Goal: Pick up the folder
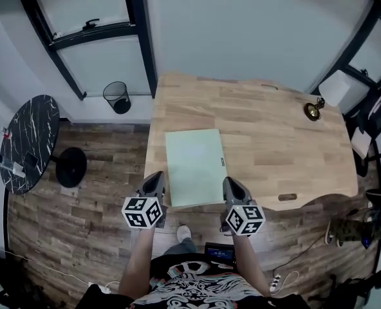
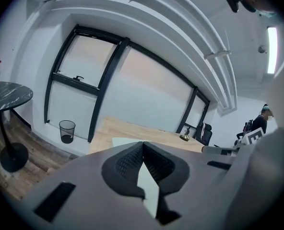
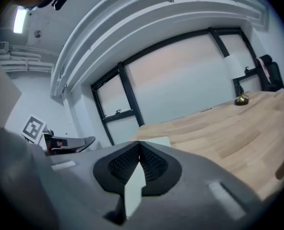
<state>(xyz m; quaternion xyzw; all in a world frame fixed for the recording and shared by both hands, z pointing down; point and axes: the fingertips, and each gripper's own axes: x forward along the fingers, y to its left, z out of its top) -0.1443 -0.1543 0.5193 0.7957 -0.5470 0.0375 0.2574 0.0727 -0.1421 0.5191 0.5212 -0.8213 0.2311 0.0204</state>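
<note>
Jaws of the left gripper (image 1: 154, 179) and right gripper (image 1: 232, 183) are pressing shut on nothing, flanking the near end of the pale green folder (image 1: 194, 166), which is lying flat on the wooden table (image 1: 274, 134).

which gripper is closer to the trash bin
Left. The left gripper is left of the folder, on the side of the trash bin; the right gripper is right of the folder, farther off.

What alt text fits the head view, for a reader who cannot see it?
A pale green folder lies flat on a wooden desk near its front edge; the left gripper and right gripper, both shut, flank its near corners.
</note>
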